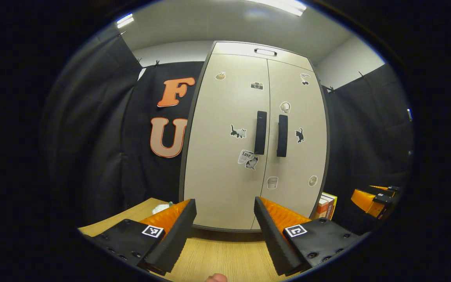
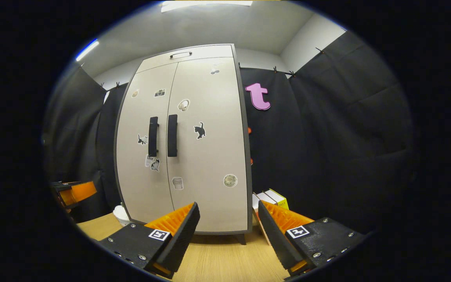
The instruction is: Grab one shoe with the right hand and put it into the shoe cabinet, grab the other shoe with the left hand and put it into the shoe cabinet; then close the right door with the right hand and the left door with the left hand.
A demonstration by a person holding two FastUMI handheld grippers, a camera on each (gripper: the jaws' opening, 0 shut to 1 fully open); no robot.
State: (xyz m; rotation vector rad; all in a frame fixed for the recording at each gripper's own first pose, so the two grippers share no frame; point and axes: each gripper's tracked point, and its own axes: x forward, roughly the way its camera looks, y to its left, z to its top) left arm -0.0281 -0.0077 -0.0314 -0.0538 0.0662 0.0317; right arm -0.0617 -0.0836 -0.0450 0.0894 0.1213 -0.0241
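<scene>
1. Left gripper view: shoe cabinet (image 1: 255, 135) dead ahead, left door (image 1: 225, 137) and right door (image 1: 298, 133) both flush shut, handles (image 1: 260, 132) side by side at the seam
2. Left gripper (image 1: 225, 225) spread wide, gripping nothing, hanging just in front of the cabinet's base
3. Right gripper (image 2: 228, 227) likewise wide and bare, low before the cabinet
4. No telling where the shoes sit; presumably inside the cabinet
5. By the look of it, all done, nothing left to close
</scene>
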